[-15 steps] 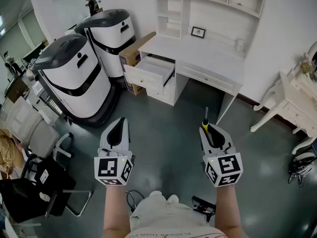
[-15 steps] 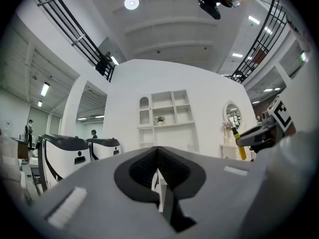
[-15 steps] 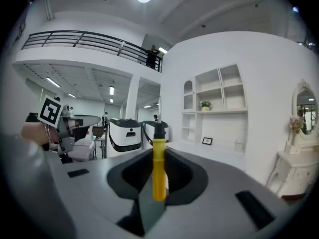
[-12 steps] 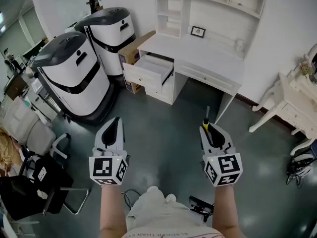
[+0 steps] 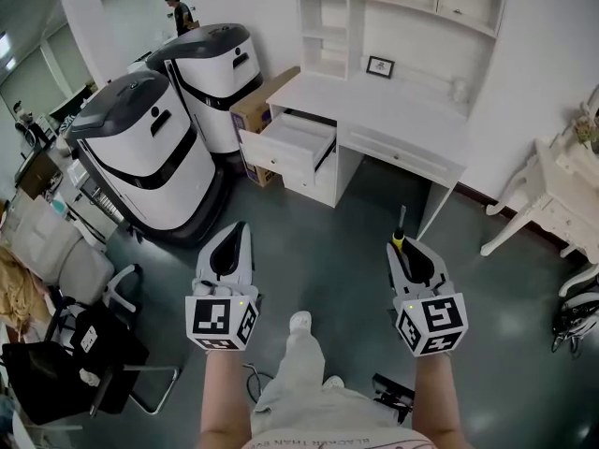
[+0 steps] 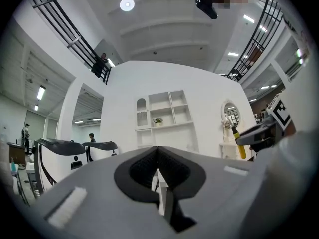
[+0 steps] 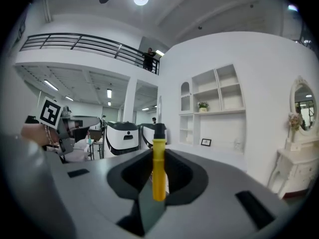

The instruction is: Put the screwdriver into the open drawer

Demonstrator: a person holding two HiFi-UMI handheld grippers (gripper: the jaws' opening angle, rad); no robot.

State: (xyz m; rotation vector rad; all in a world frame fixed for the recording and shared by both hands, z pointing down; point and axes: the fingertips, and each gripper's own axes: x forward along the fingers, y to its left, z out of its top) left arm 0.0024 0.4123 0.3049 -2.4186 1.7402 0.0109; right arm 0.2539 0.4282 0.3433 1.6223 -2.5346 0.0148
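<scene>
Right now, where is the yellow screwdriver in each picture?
Head view: lower right of the middle, the yellow-handled screwdriver pokes forward from the right hand-held gripper.
Left gripper view: far right edge.
Right gripper view: dead centre, upright between the jaws.
Shared landmark: the white shelf unit above the desk.

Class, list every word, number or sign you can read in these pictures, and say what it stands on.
Shirt: one printed line, too small to read.
Marker cubes: square codes, no words.
Framed picture: too small to read.
Nothing else carries text.
</scene>
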